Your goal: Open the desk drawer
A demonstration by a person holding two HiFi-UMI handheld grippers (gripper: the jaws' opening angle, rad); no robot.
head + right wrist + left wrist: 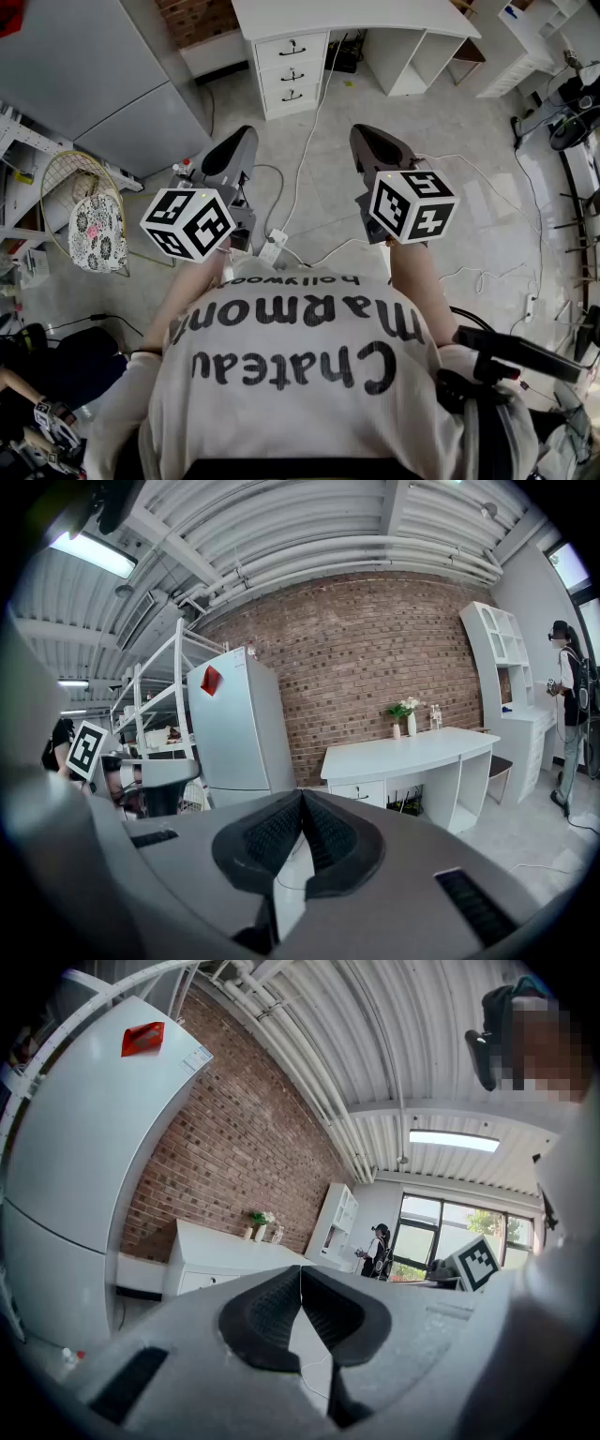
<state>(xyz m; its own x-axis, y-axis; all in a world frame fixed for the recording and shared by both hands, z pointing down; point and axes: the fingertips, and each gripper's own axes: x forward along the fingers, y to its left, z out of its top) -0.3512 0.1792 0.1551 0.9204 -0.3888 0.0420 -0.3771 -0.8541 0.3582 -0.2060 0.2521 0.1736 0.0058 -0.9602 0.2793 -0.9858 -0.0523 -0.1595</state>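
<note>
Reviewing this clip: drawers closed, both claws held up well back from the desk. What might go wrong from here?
1. White cables and a power strip lie on the way to the desk, so stepping forward risks a snag or trip.
2. The left claw and right claw are both shut. One must open before taking a handle.
3. Three stacked drawers sit close together, so the wrong one might get pulled.

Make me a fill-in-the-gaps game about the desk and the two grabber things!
1. The white desk has ___ drawers, stacked one above another.
2. Every drawer is ___, not open.
3. The left gripper and the right gripper each have jaws pressed ___, gripping nothing.
4. The wall behind the desk is made of ___.

Missing words: three; closed; together; brick.
</note>
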